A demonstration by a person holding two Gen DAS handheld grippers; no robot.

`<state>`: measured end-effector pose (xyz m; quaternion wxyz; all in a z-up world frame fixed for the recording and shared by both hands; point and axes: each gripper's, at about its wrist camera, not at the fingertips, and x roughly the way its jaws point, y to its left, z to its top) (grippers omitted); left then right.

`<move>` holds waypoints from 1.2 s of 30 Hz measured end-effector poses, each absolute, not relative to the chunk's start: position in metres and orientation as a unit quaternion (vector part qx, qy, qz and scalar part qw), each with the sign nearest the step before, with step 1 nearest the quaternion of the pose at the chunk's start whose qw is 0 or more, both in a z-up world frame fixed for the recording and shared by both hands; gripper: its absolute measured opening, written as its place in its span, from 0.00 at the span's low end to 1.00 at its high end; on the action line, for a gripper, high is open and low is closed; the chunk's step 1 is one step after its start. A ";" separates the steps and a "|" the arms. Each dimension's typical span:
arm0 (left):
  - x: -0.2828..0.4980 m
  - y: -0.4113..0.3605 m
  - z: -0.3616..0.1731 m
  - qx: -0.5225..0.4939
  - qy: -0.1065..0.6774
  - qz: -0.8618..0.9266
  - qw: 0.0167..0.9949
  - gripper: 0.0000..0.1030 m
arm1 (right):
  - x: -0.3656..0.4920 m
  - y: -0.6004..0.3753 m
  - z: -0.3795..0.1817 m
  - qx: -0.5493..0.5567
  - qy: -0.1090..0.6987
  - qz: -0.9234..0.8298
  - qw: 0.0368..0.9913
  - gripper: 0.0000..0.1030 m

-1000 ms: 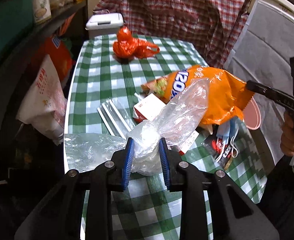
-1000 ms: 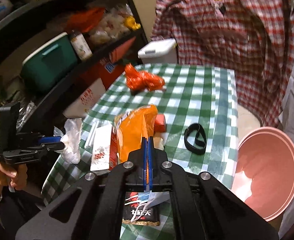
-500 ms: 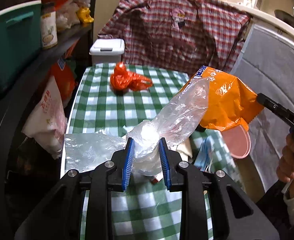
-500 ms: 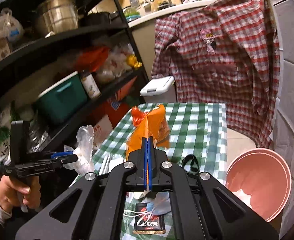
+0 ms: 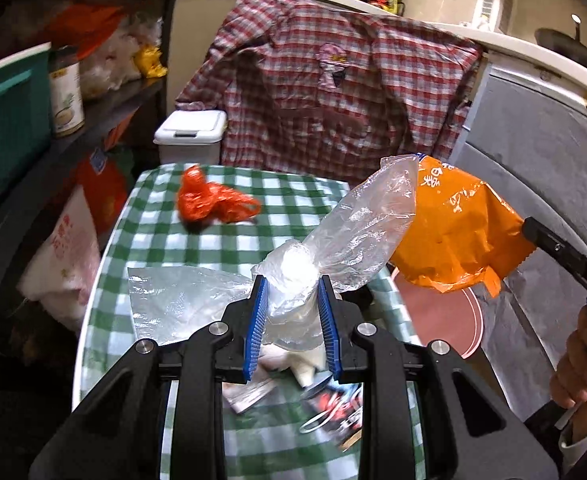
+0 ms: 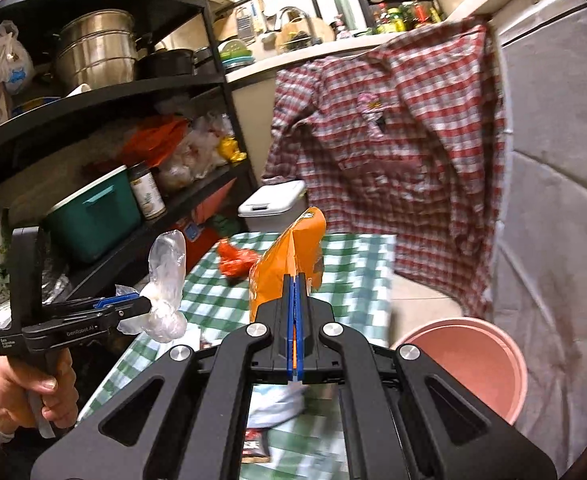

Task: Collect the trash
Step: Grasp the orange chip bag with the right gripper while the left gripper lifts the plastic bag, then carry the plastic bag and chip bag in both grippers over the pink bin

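Checked tablecloth (image 5: 229, 240) below; left gripper (image 5: 291, 320) clamps a clear plastic bag (image 5: 357, 224), right gripper (image 6: 295, 304) pinches an orange snack bag (image 6: 289, 252). Carry both over the pink bin (image 6: 493, 360) beside the table's right edge before letting go.

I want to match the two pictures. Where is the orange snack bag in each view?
Left wrist view: the snack bag is right of centre, in the air, held at its right edge by the right claw.
Right wrist view: the snack bag is at centre, standing up from the shut claw.
Shared landmark: the plaid shirt hangs behind the bag in both.
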<state>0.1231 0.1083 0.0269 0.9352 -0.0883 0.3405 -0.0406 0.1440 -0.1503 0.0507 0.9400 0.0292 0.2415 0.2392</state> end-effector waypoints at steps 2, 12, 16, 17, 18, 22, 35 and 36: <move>0.128 0.092 0.027 -0.080 0.337 -0.047 0.937 0.25 | 0.143 -0.161 0.053 0.019 0.238 0.222 0.945 0.01; 0.149 0.026 0.029 -0.080 0.314 -0.074 0.943 0.25 | 0.147 -0.219 0.059 0.008 0.237 0.146 0.960 0.01; 0.158 -0.002 0.020 -0.103 0.319 -0.087 0.938 0.25 | 0.147 -0.232 0.057 -0.005 0.243 0.114 0.963 0.01; 0.160 -0.010 0.017 -0.108 0.321 -0.090 0.937 0.25 | 0.148 -0.235 0.056 -0.011 0.246 0.106 0.963 0.01; 0.163 -0.020 0.014 -0.111 0.323 -0.093 0.935 0.25 | 0.148 -0.236 0.055 -0.016 0.249 0.100 0.963 0.01; 0.169 -0.068 0.000 -0.066 0.320 -0.106 0.939 0.25 | 0.156 -0.246 0.045 -0.017 0.272 0.080 0.959 0.01; 0.195 -0.100 -0.024 -0.056 0.349 -0.125 0.927 0.25 | 0.178 -0.256 0.013 -0.033 0.321 0.043 0.946 0.01; 0.197 -0.103 -0.025 -0.054 0.351 -0.127 0.926 0.25 | 0.179 -0.257 0.012 -0.032 0.323 0.042 0.945 0.01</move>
